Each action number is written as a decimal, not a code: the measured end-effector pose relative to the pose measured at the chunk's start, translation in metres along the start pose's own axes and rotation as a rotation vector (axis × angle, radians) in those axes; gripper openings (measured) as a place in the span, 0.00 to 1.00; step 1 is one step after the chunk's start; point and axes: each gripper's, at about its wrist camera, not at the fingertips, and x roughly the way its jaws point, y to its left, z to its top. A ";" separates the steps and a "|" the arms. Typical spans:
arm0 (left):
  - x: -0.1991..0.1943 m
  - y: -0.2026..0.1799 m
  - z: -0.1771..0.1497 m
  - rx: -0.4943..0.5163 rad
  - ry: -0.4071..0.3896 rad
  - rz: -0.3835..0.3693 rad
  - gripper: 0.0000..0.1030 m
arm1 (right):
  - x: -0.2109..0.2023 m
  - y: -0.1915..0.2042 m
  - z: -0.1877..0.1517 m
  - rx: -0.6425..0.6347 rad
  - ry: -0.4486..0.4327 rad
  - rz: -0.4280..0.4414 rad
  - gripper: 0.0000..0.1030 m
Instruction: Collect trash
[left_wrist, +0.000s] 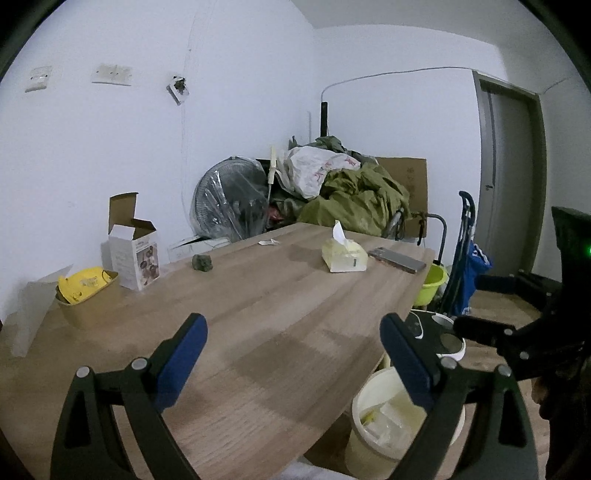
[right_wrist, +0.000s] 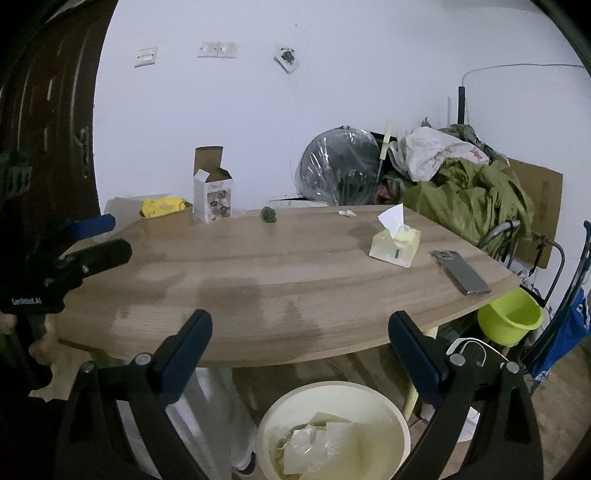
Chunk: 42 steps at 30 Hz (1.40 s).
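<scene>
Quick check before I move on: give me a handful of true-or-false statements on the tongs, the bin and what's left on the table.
1. Both tongs, left and right, are open and empty. True.
2. The cream bin sits on the table. False: it stands on the floor below the table edge.
3. The phone lies near the table edge. True.
4. The carton lies flat, closed. False: upright, top flap open.
5. The bin is empty. False: crumpled wrapping lies inside.
</scene>
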 end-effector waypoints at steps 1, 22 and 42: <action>0.000 0.001 0.000 -0.002 -0.003 0.002 0.92 | 0.001 0.000 0.000 -0.003 0.002 0.000 0.93; 0.001 0.012 -0.005 -0.015 -0.002 0.005 0.92 | 0.014 0.002 0.006 -0.011 0.017 0.022 0.93; -0.001 0.010 -0.006 -0.015 -0.019 0.003 0.92 | 0.009 -0.002 0.001 0.004 0.016 0.014 0.93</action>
